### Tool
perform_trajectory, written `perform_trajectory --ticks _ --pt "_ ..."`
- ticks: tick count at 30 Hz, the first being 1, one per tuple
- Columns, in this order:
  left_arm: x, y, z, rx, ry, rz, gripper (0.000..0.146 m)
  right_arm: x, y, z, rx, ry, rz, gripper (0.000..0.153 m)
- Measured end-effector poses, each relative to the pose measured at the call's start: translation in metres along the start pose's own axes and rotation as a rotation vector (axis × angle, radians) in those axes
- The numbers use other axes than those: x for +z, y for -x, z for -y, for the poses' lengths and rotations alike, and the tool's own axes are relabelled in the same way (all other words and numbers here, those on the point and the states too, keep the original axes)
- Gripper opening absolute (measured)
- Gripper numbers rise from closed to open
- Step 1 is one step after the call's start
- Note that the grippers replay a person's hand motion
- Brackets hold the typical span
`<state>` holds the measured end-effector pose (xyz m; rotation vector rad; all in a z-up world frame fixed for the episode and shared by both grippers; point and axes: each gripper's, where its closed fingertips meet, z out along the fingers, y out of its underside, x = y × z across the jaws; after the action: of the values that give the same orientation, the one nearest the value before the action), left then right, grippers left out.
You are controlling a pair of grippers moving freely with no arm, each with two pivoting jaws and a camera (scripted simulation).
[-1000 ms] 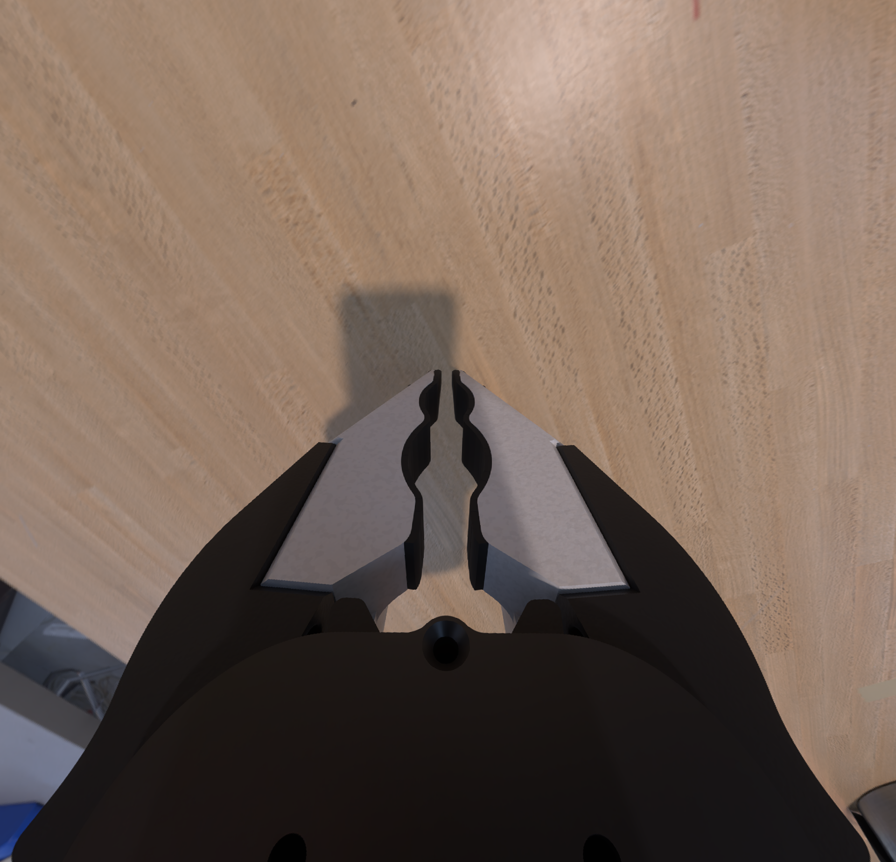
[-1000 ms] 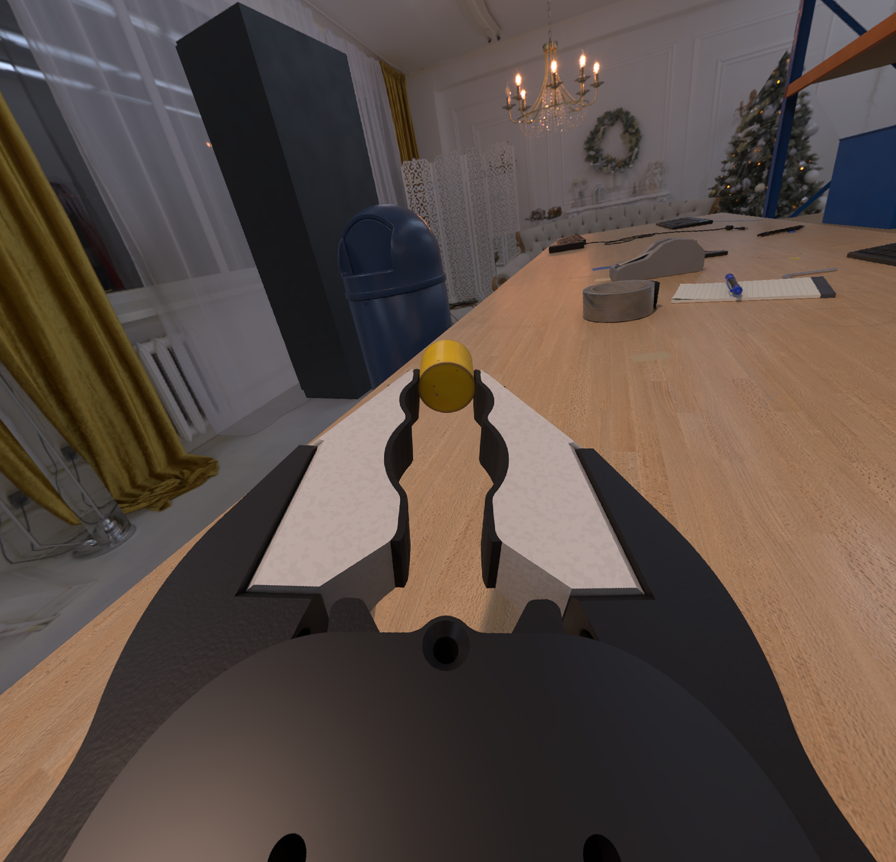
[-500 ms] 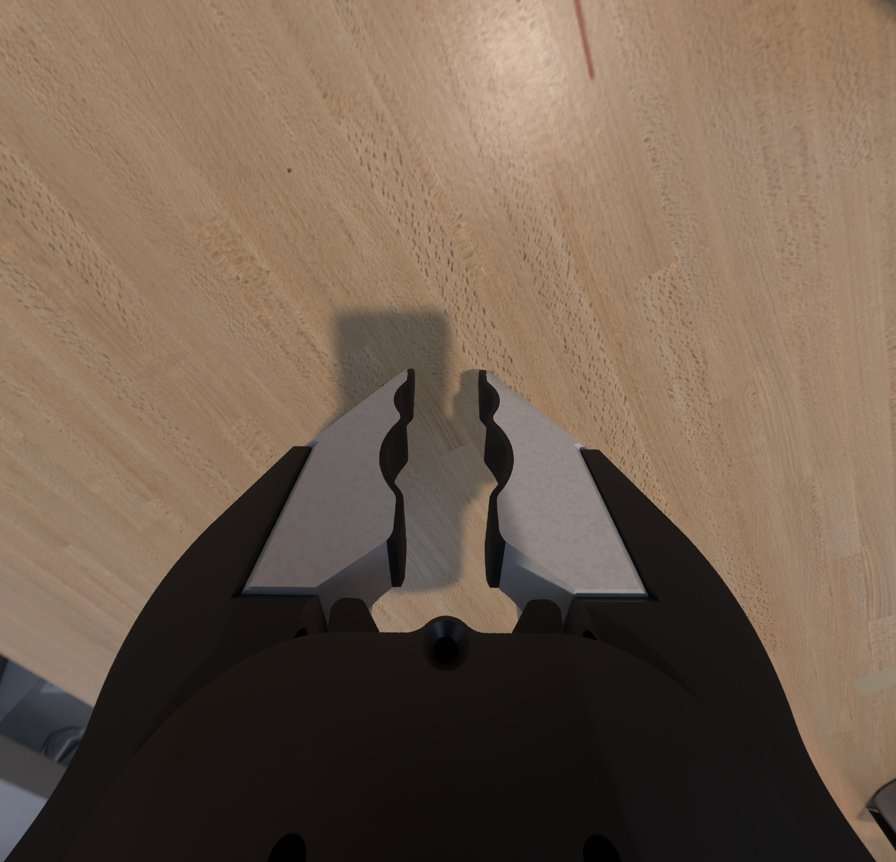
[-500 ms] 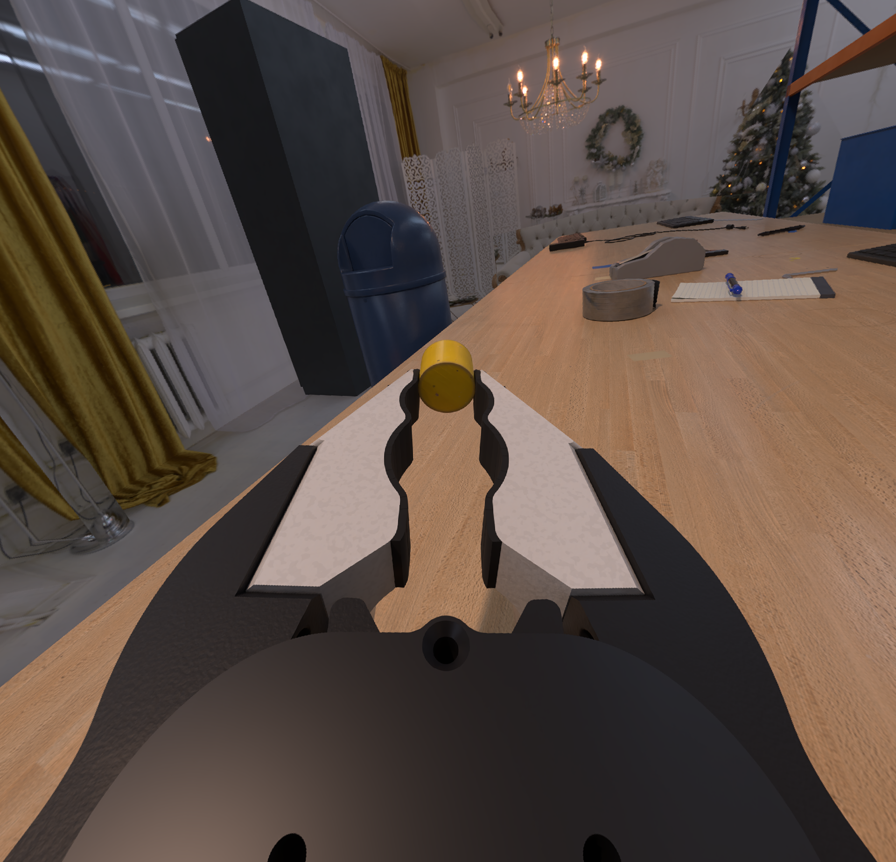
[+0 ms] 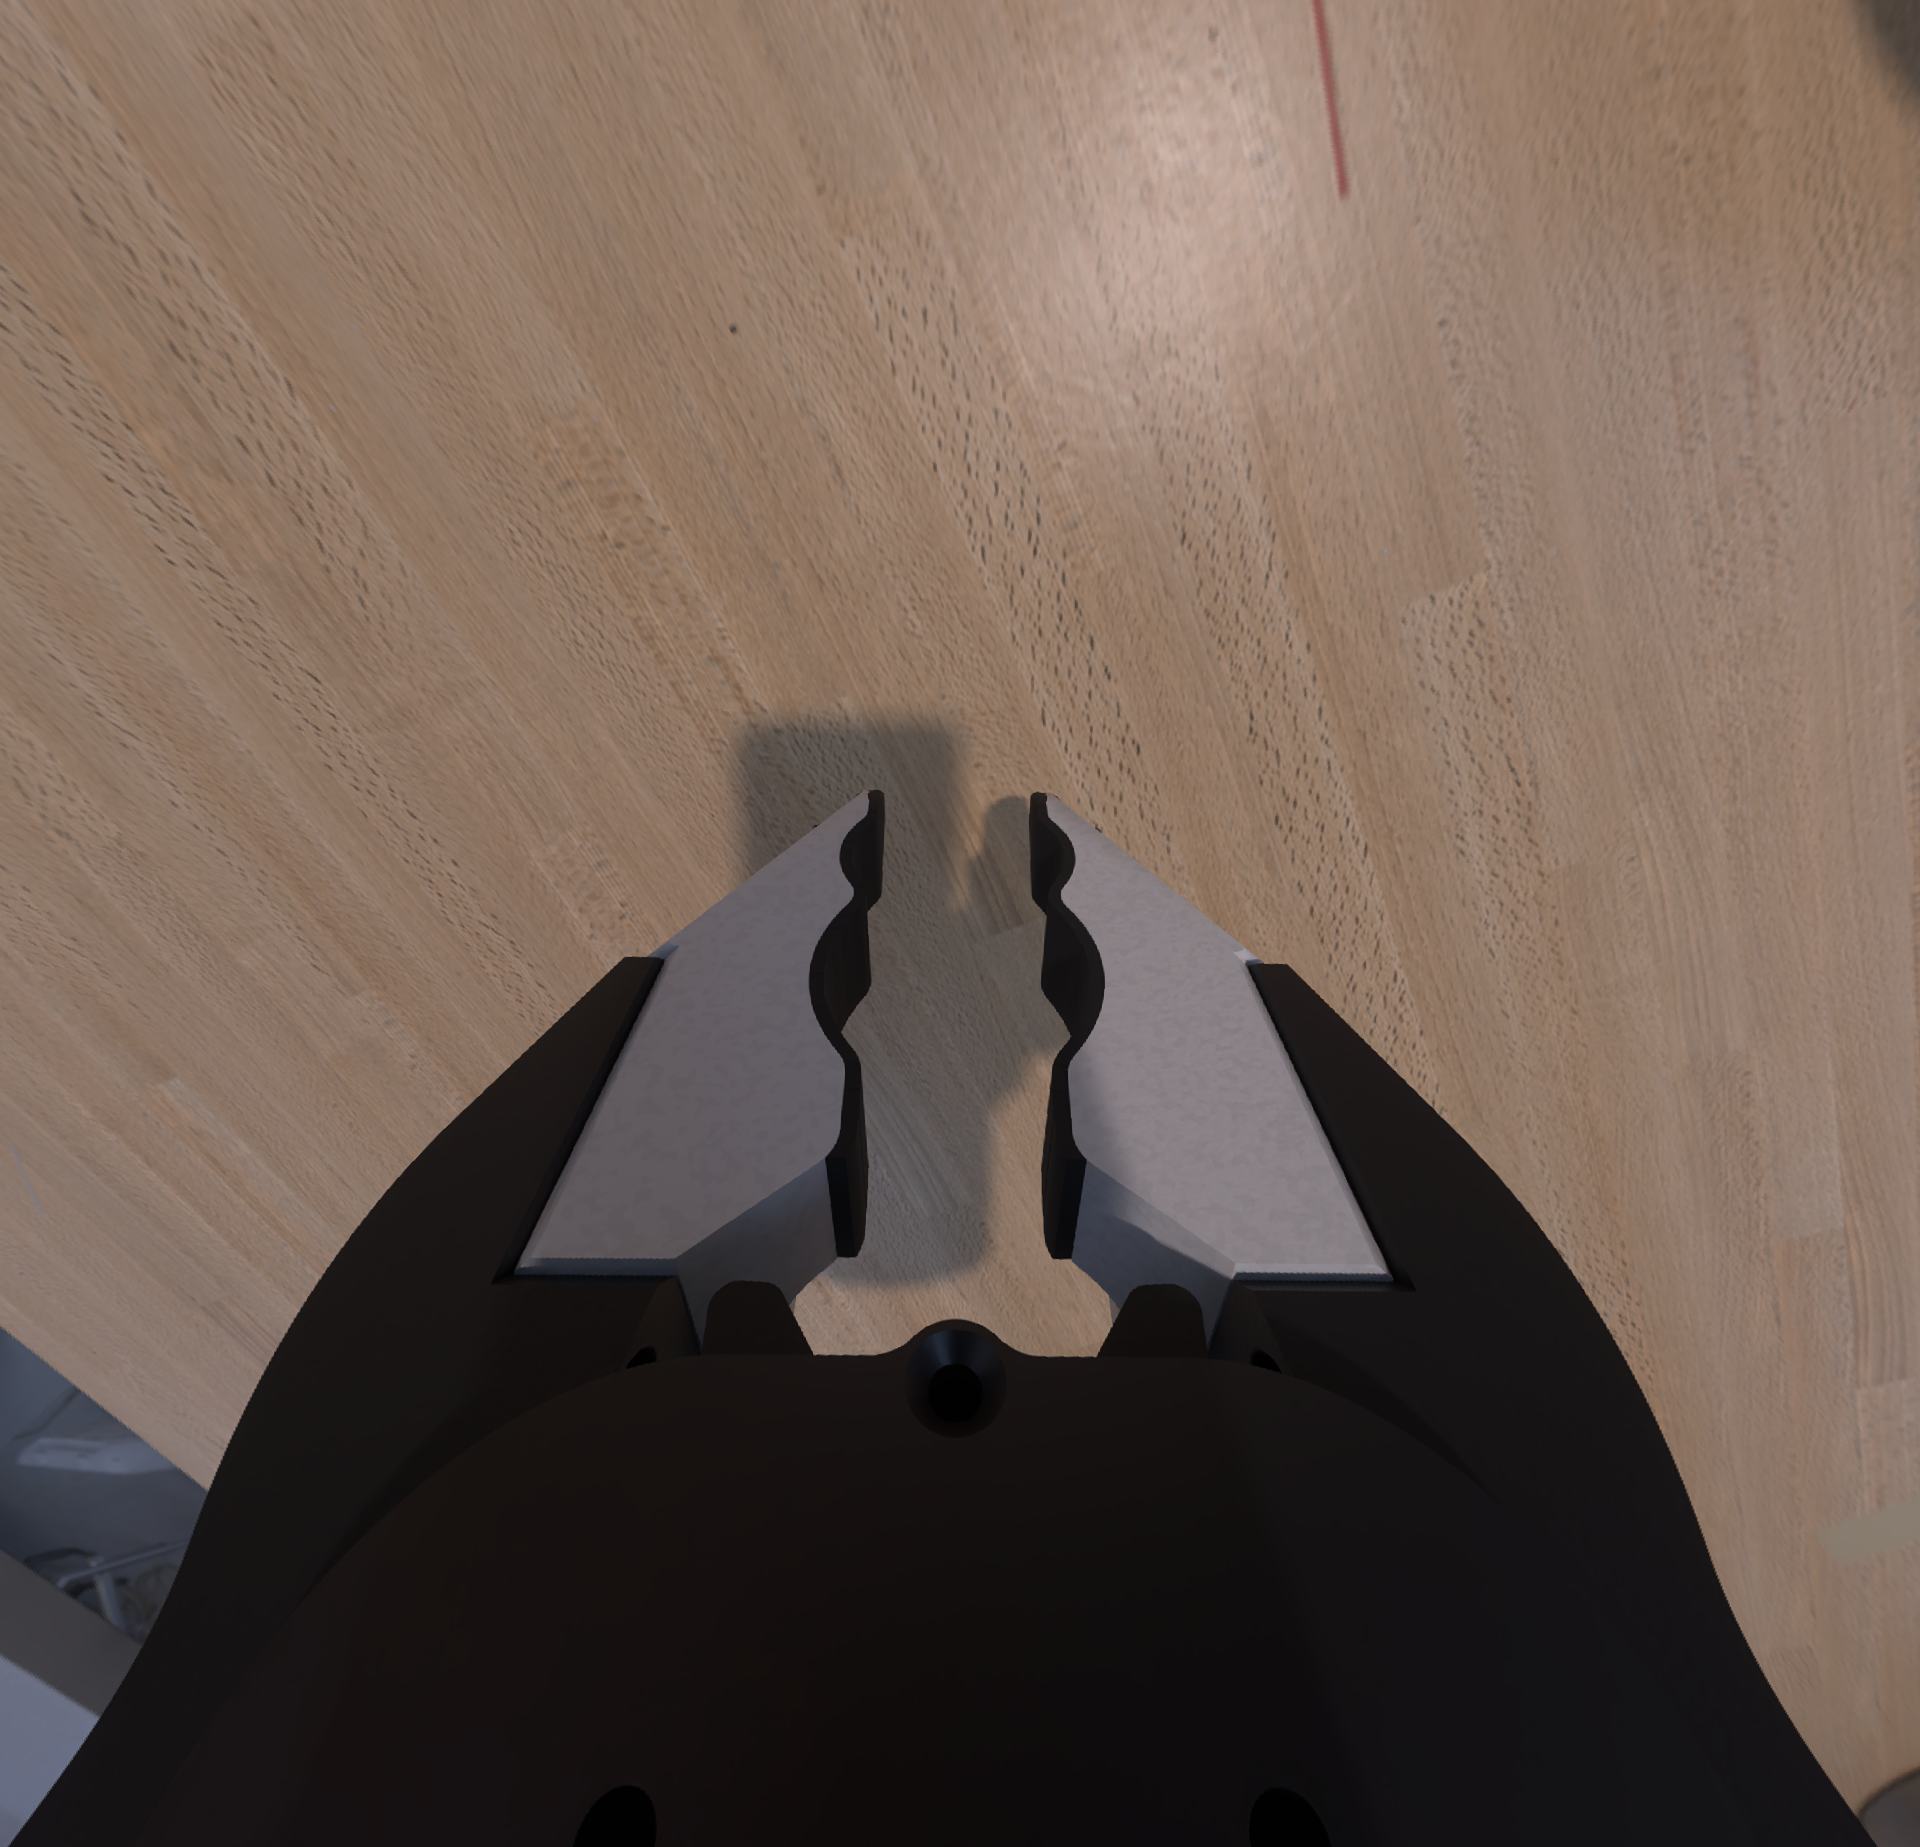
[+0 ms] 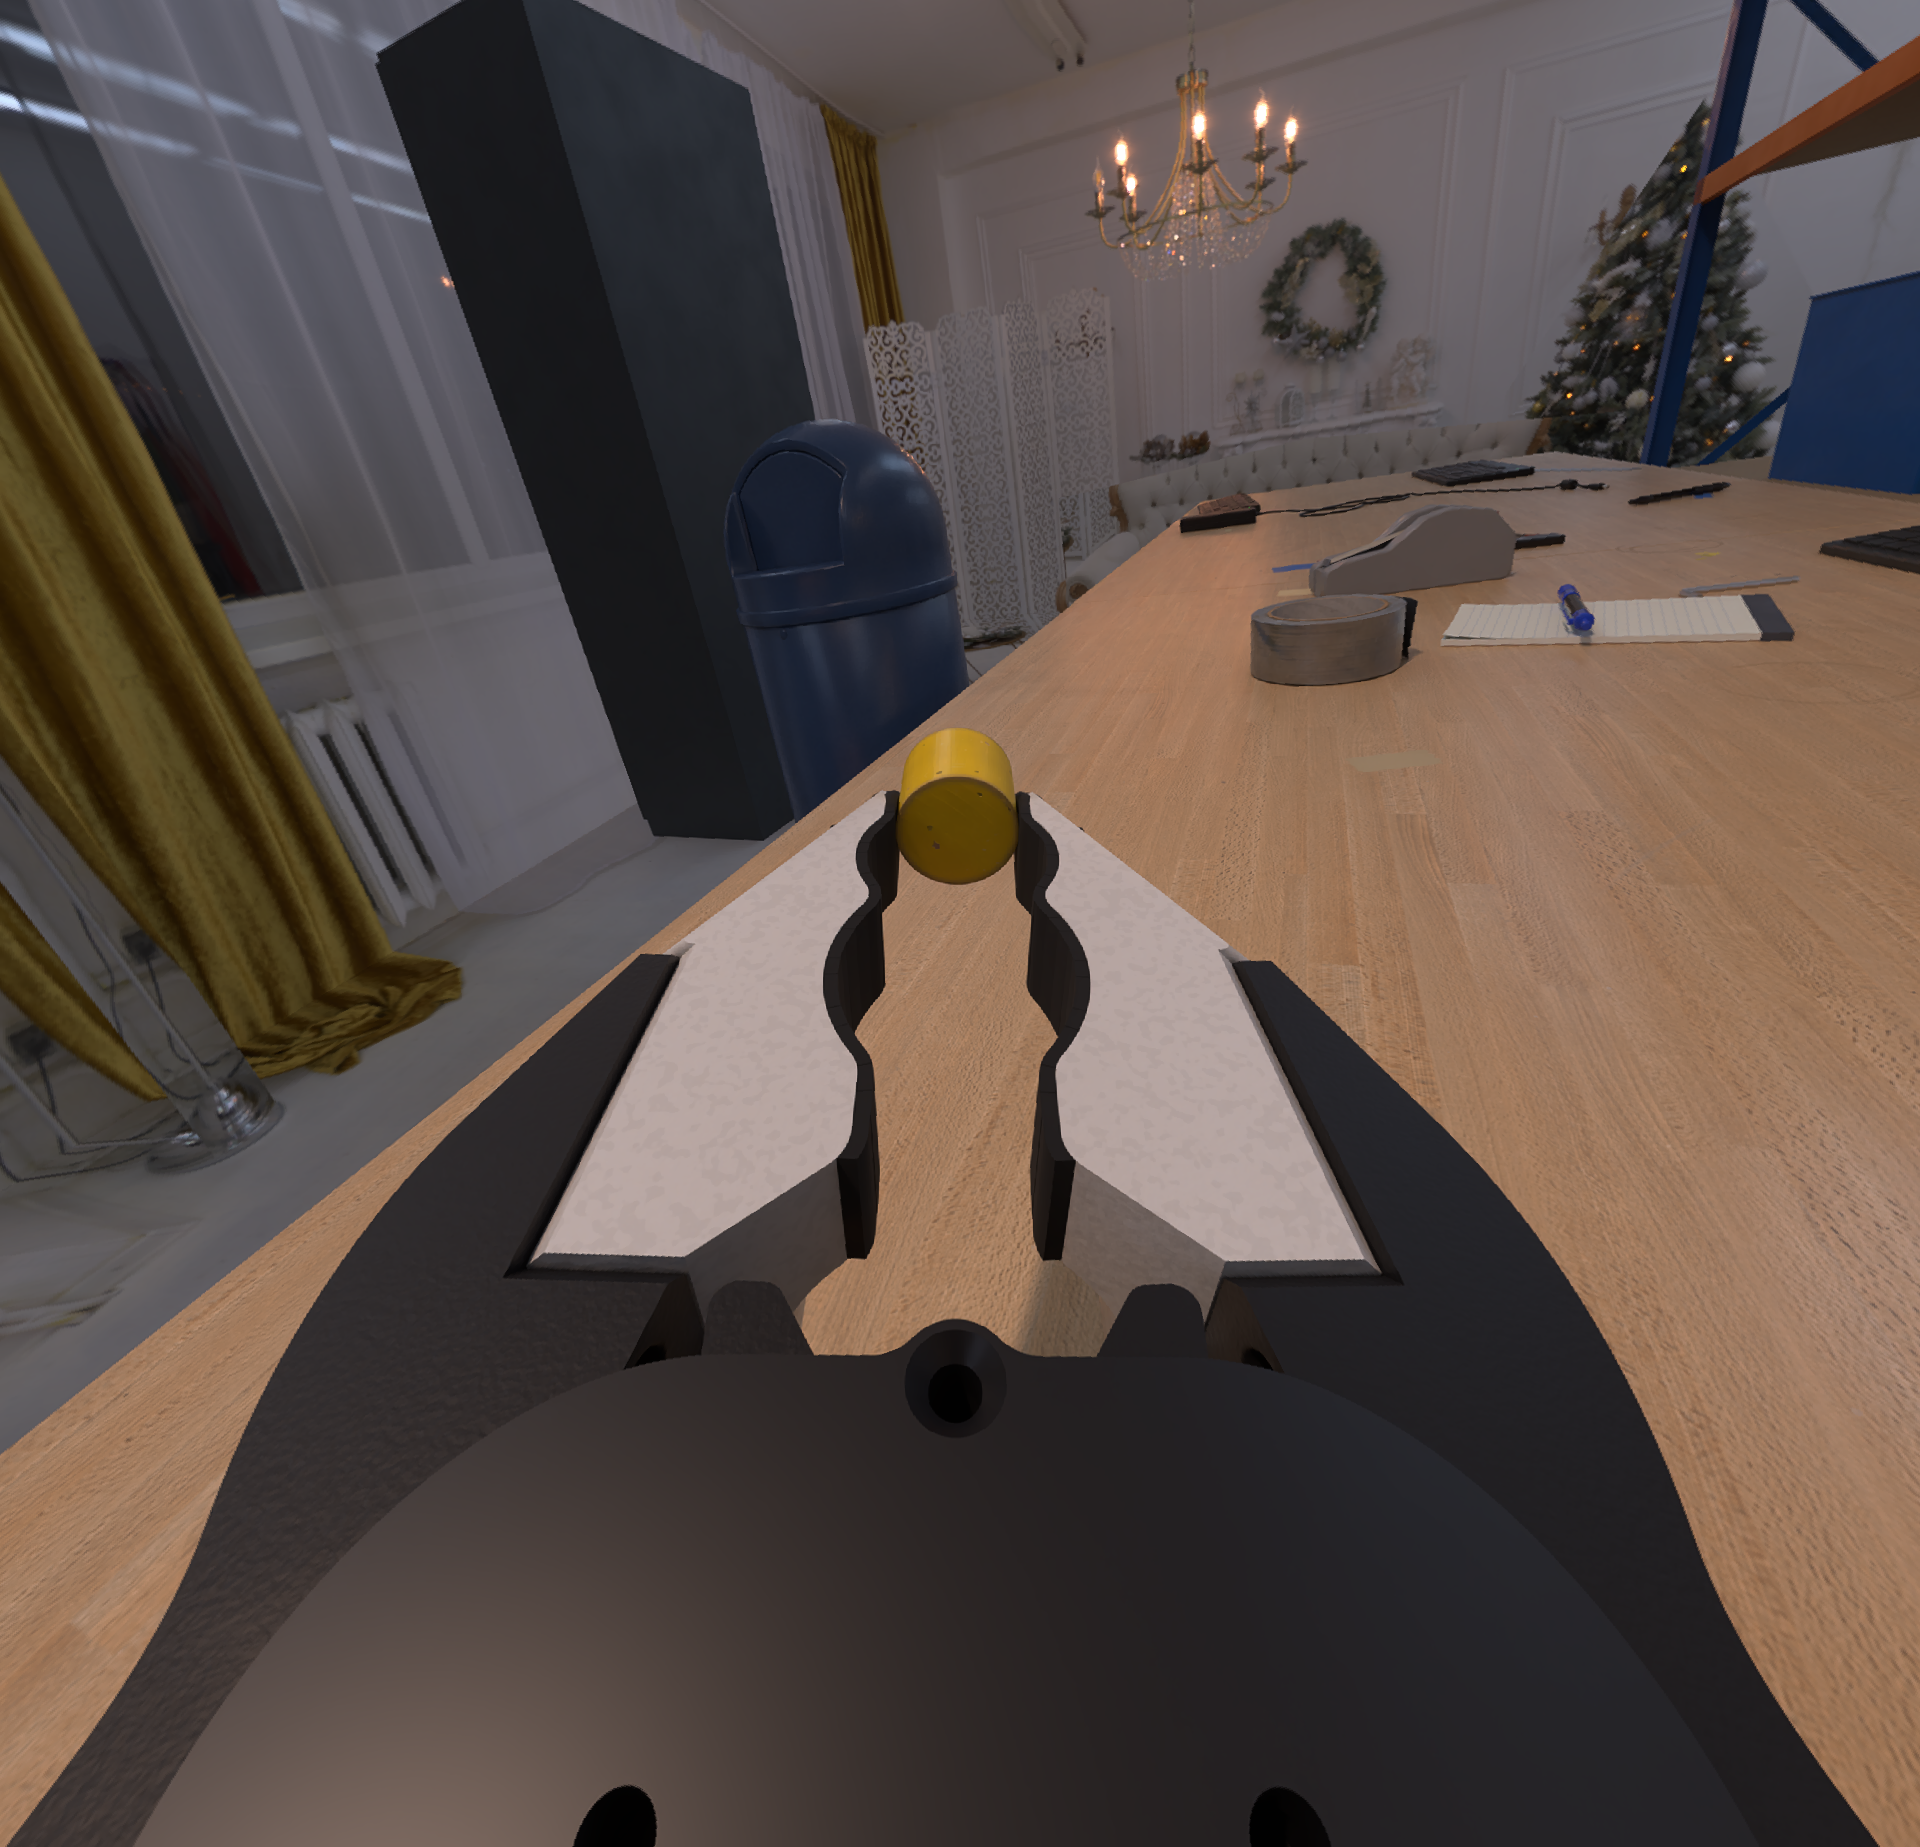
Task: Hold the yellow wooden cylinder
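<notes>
Task object: the short yellow wooden cylinder [image 6: 956,821] sits at the very tips of the right gripper [image 6: 954,836], pinched between the two black-edged fingertips [image 6: 883,841] and lifted clear of the light wooden tabletop [image 6: 1455,966].
Axis: its long axis runs roughly along the fingers, away from the camera toward 12 o'clock and tilted slightly to 1 o'clock; one flat round end faces the lens.
Right jaws: clamped on the cylinder's curved sides, the gap behind it bare.
Left jaws: the left gripper [image 5: 954,831] has its fingers apart with nothing between them, only its own shadow on the wood beneath.
Writing: none readable; the lined white notepad [image 6: 1605,620] at 2 o'clock carries a blue pen [image 6: 1576,610], and any marks on it are too small to tell.
Right wrist view only: grey roll of tape [image 6: 1325,637] at 1 o'clock, grey stapler-like tool [image 6: 1418,550] beyond it, dark blue domed bin [image 6: 842,592] at 11 o'clock beside a tall dark cabinet [image 6: 613,395].
Left wrist view only: a steep look down onto the bare wood, with a thin red line [image 5: 1325,62] at 1 o'clock and what may be a dark object's blurred edge at the top right corner.
</notes>
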<state>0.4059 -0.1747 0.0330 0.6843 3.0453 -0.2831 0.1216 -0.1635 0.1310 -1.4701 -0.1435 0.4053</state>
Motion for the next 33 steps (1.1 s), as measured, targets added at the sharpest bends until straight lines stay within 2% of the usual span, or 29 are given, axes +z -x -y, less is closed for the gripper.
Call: perform_trajectory --ticks 4,8,13,26,27,29,30,33 --pt "0.010 -0.004 -0.005 0.003 0.033 -0.036 0.029 0.000 0.000 0.000 0.001 0.000 -0.001 0.021" --pt "0.014 0.001 -0.004 0.009 0.057 -0.013 0.024 0.000 0.000 0.000 0.000 0.000 -0.001 0.021" --pt "0.016 0.002 -0.005 0.010 0.068 -0.015 0.025 0.000 0.000 0.000 -0.003 0.002 0.000 0.021" --pt "0.015 -0.001 0.003 0.002 -0.001 -0.003 0.021 0.001 0.000 -0.001 -0.007 0.005 0.001 0.021" --pt "0.014 0.000 0.005 0.001 -0.017 0.004 0.019 0.001 0.000 -0.001 -0.006 0.004 0.001 0.021" --pt "0.005 0.002 0.012 -0.014 -0.067 0.033 0.003 0.000 0.000 0.000 -0.003 0.000 0.001 0.021" --pt "0.001 0.002 0.015 -0.020 -0.084 0.045 0.000 0.000 -0.001 0.000 -0.002 -0.003 0.000 0.021" --pt "-0.008 -0.001 0.018 -0.023 -0.100 0.071 0.000 0.000 -0.001 0.001 -0.003 -0.005 0.000 0.021"
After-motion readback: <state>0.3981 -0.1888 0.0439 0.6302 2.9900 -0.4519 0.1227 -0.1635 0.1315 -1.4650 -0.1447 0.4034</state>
